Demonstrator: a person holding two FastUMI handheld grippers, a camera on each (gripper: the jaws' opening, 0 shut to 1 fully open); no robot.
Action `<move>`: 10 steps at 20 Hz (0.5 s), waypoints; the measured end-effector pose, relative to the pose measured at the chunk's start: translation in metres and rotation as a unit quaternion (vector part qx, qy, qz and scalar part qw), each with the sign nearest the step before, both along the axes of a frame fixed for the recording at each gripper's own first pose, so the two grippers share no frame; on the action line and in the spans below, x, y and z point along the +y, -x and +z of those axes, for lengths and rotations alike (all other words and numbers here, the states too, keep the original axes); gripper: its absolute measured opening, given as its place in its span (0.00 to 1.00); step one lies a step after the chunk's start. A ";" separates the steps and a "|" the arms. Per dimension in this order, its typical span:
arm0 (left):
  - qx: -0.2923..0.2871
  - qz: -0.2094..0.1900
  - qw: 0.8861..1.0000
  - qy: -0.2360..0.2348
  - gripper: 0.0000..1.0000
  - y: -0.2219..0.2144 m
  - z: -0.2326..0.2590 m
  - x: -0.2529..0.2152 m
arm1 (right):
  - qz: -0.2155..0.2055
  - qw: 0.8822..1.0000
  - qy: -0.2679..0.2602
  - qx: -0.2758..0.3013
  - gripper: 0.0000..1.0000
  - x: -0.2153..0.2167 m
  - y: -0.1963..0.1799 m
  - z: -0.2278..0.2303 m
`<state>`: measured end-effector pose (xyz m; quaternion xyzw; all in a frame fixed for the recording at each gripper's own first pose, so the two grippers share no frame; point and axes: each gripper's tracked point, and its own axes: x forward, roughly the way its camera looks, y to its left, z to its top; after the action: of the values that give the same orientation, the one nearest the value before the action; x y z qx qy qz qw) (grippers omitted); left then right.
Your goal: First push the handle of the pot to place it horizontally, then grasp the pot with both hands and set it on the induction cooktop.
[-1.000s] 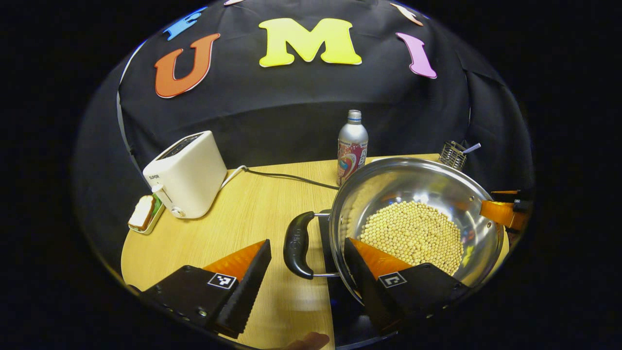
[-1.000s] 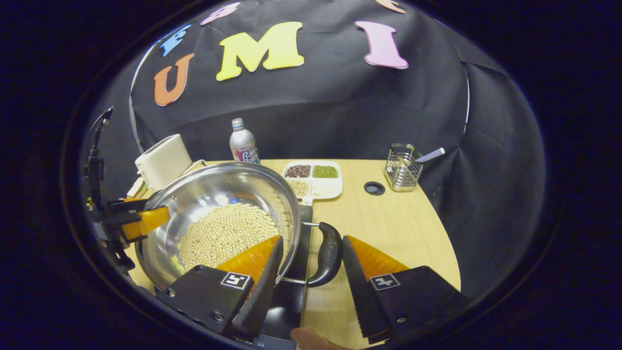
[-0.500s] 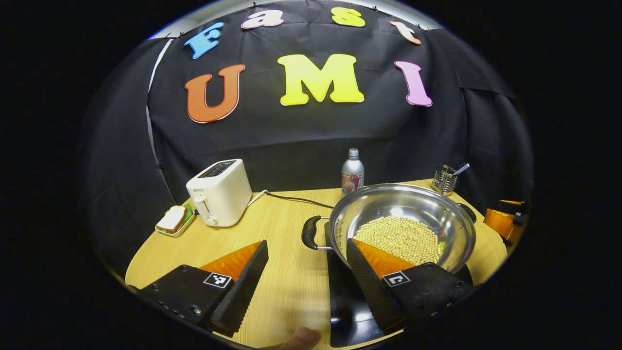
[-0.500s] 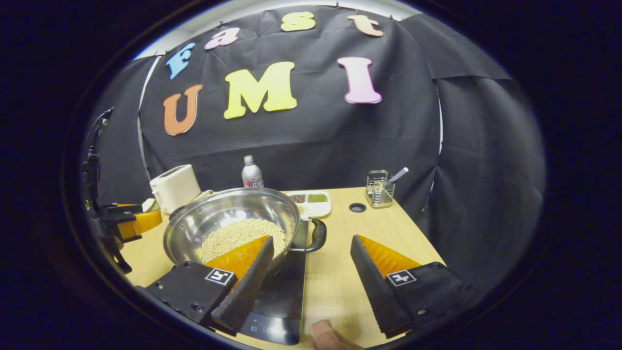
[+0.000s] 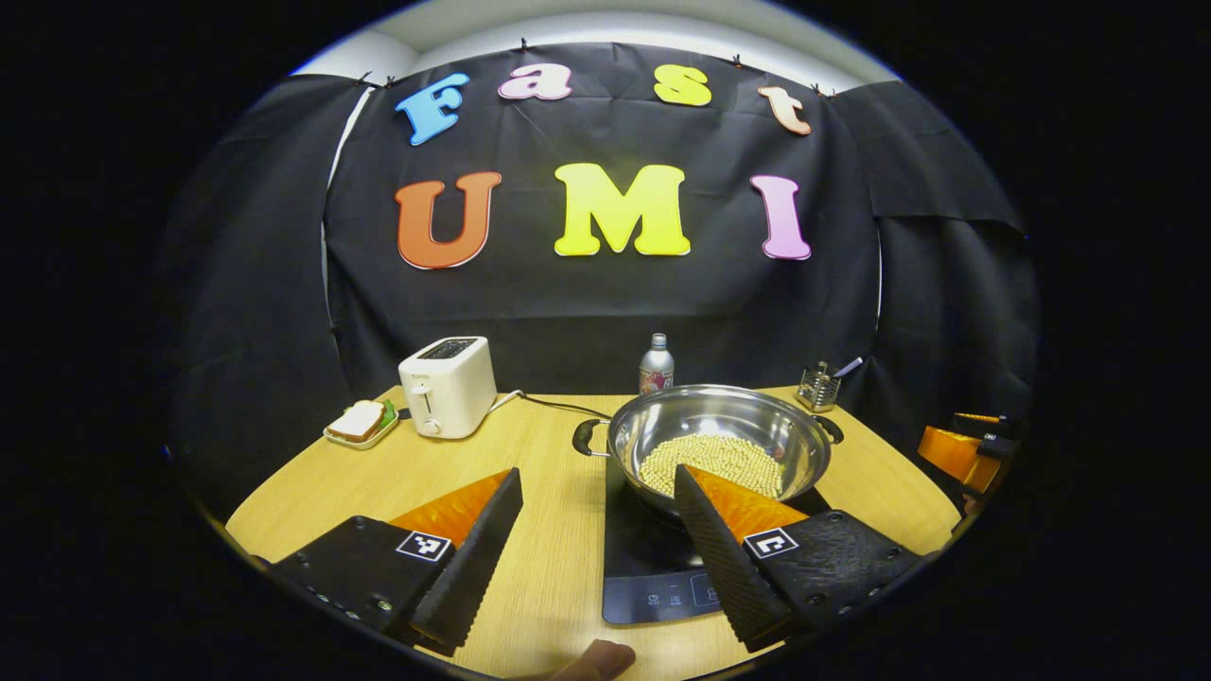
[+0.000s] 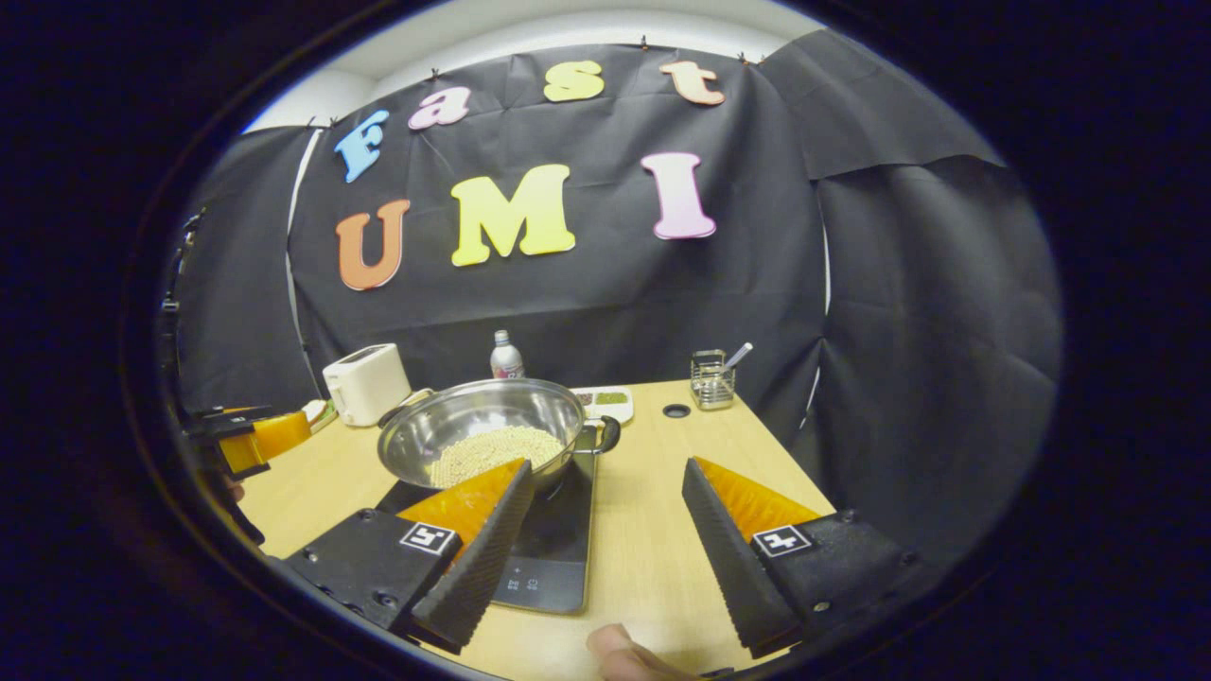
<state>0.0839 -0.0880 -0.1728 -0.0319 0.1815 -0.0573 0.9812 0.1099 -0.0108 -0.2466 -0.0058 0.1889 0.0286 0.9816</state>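
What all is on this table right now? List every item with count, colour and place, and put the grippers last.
Round stainless-steel pot: one, silver with black side handles, sitting on the cooktop, holding pale beans.
Flat black induction cooktop: one, front centre of the table.
Light wooden table: one, under everything.
White boxy toaster: one, back left.
Sandwich on a small tray: one, white and green, left of the toaster.
Silver drink bottle: one, behind the pot.
Wire utensil holder: one, metal, back right.
White divided dish: one, behind the pot, holding dark and green grains.
Left gripper: black and orange, open, clear of the pot.
Right gripper: same colours, open, clear of the pot.
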 end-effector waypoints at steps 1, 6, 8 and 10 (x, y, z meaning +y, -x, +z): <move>-0.003 -0.003 1.000 0.003 0.97 0.007 0.007 0.000 | 0.000 1.000 0.004 -0.006 0.99 -0.002 0.007 0.007; -0.040 0.004 0.999 0.005 0.96 0.045 0.055 0.012 | -0.012 0.999 0.001 -0.049 1.00 -0.012 0.048 0.055; -0.056 0.003 0.998 0.003 0.96 0.062 0.076 0.016 | -0.016 0.998 0.003 -0.068 1.00 -0.017 0.062 0.078; -0.073 0.009 0.997 -0.002 0.96 0.078 0.099 0.024 | -0.018 0.996 0.006 -0.089 1.00 -0.019 0.078 0.102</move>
<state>0.0060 -0.0638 -0.0738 -0.0270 0.1091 -0.0500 0.9924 0.0321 -0.0302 -0.1446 -0.0104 0.1006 0.0096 0.9948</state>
